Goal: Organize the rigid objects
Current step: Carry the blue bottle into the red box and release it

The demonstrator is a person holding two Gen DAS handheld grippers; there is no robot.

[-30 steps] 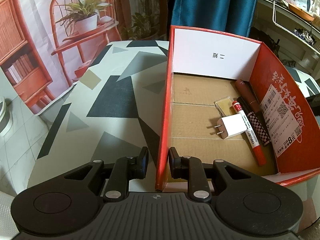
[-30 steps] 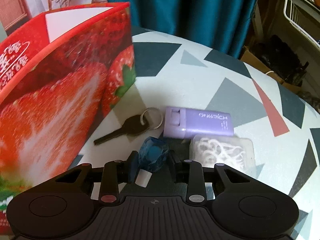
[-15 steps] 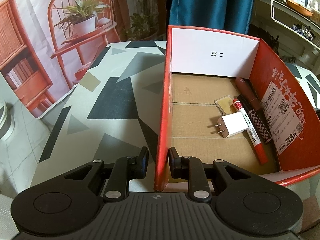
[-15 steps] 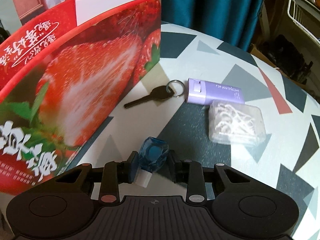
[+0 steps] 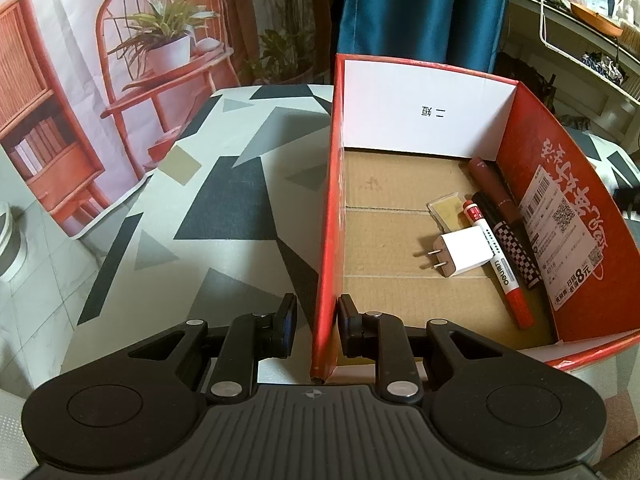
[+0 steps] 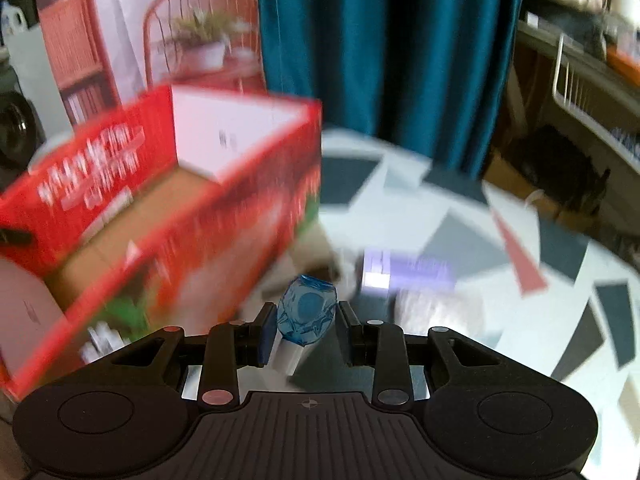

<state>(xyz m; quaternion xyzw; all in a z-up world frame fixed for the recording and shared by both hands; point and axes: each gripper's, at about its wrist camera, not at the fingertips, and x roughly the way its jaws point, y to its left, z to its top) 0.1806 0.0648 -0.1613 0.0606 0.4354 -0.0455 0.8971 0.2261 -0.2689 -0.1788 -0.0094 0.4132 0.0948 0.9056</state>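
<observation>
Carrying the blue piece toward the red box

I have the right tool [image 6: 307, 330] clenched on a small faceted blue object with a white stub [image 6: 306, 316], lifted clear of the table [image 6: 460, 236] and swinging toward the red box [image 6: 224, 216]; that view is smeared with motion, so a purple case [image 6: 408, 272] on the table beyond is only roughly legible. My left tool [image 5: 318, 322] is clamped on the box's near wall [image 5: 326, 248], steadying it. Inside lie a white plug adapter [image 5: 464, 256], a red marker [image 5: 500, 264] and other pens along the far wall. Next, I judge, I must clear the rim, bring the blue piece over bare cardboard floor and let go low.
</observation>
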